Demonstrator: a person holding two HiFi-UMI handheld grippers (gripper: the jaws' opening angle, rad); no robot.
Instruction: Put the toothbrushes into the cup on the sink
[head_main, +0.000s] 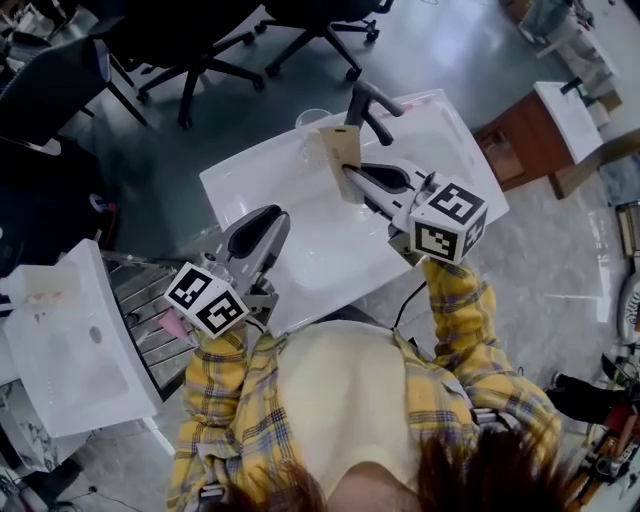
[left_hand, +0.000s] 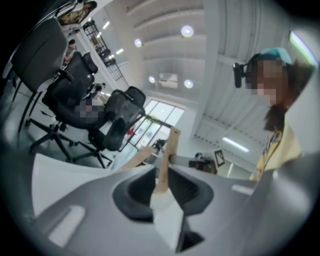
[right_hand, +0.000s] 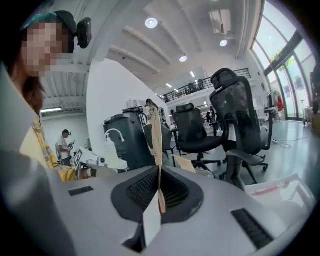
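Glossy white sink (head_main: 250, 195), clear cup (head_main: 311, 119) — matt tan toothbrush (head_main: 341, 150)

Yellow plaid sleeves (head_main: 458, 325), cream vest (head_main: 340, 400); grey left claw (head_main: 270, 222) and right claw (head_main: 352, 178) with black-and-white marker cubes (head_main: 447, 222)

Tan toothbrush (head_main: 340, 152) held aloft near clear cup (head_main: 311, 118).

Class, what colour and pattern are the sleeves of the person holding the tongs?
Yellow plaid with dark lines; the sleeves show best in the head view.
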